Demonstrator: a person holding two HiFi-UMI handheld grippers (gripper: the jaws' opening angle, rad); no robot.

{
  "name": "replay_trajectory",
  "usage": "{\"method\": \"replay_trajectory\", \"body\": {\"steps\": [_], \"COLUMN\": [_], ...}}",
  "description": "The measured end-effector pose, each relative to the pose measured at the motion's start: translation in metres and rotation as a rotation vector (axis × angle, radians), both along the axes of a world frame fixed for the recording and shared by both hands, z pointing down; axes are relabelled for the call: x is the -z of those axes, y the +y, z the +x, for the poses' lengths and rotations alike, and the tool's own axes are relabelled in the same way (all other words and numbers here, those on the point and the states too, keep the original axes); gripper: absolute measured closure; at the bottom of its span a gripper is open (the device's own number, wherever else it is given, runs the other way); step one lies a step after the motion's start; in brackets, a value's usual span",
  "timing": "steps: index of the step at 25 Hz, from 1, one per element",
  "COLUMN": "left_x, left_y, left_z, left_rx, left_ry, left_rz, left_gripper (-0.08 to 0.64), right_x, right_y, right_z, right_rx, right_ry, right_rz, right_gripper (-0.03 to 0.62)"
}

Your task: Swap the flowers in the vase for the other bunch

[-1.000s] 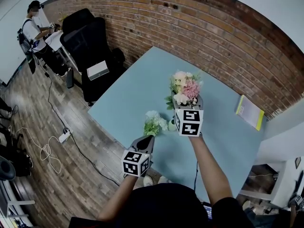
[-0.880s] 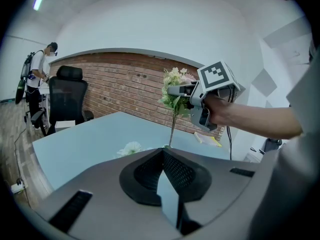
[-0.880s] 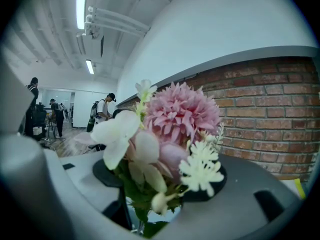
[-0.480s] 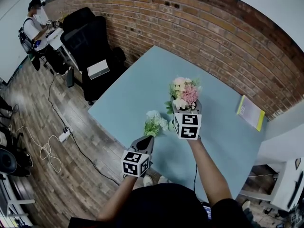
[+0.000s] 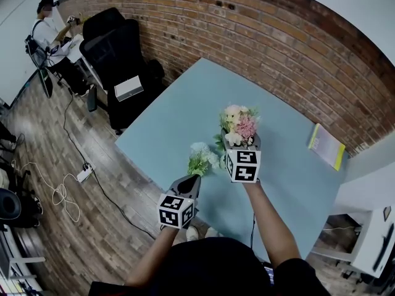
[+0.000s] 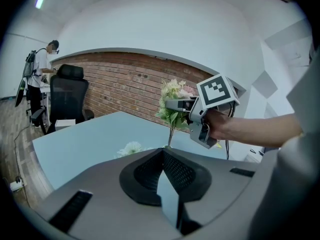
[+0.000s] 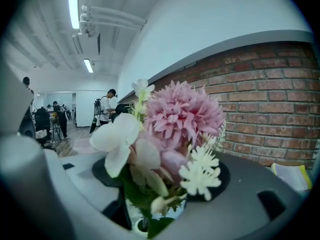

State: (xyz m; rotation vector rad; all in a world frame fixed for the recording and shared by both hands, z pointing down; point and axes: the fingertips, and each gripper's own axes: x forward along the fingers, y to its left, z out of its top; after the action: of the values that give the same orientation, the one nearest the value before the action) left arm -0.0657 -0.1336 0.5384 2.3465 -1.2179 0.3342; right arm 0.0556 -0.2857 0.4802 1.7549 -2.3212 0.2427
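My right gripper (image 5: 242, 142) is shut on a bunch of pink, cream and white flowers (image 5: 239, 123), held upright over the light blue table (image 5: 179, 116). In the right gripper view the blooms (image 7: 175, 124) fill the space between the jaws, and a pale round rim (image 7: 136, 228) shows just below them. The left gripper view shows the bunch (image 6: 172, 101) with its stem hanging down. A white and green bunch (image 5: 200, 158) lies on the table. My left gripper (image 5: 190, 180) sits shut and empty just behind that bunch (image 6: 131, 148). The vase body is hidden.
A yellow-edged booklet (image 5: 325, 145) lies at the table's right edge. Black office chairs (image 5: 114, 48) and a white box (image 5: 128, 90) stand beyond the table's left corner. A person (image 5: 46, 36) is at a desk far left. Cables (image 5: 62, 193) lie on the wooden floor.
My right gripper has come down a little with the pink bunch still in it. The left gripper and the white and green bunch have stayed put.
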Motion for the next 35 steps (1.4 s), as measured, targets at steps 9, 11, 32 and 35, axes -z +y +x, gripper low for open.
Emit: {"method": "replay_trajectory", "body": {"steps": [9,11,32,35], "left_x": [-0.006,-0.006,-0.011,-0.012], "left_y": [0.001,0.001,-0.001,-0.001], "left_z": [0.000,0.000,0.000,0.001], "left_rx": [0.005,0.005,0.006,0.006], "left_ry": [0.000,0.000,0.004,0.005], "left_rz": [-0.012,-0.013,-0.028,-0.029], "left_gripper": [0.552,0.552,0.552,0.552], "right_x": [-0.013,-0.017,-0.041,-0.044], "right_y": [0.003,0.004,0.011,0.012], "right_z": [-0.001,-0.002,-0.001,-0.001], "right_rx": [0.010,0.013,0.008,0.007], "right_ry": [-0.022,-0.024,-0.054,-0.054], "right_rz": [-0.026,-0.034,-0.088,-0.091], "right_gripper": [0.285,0.281,0.235,0.222]}}
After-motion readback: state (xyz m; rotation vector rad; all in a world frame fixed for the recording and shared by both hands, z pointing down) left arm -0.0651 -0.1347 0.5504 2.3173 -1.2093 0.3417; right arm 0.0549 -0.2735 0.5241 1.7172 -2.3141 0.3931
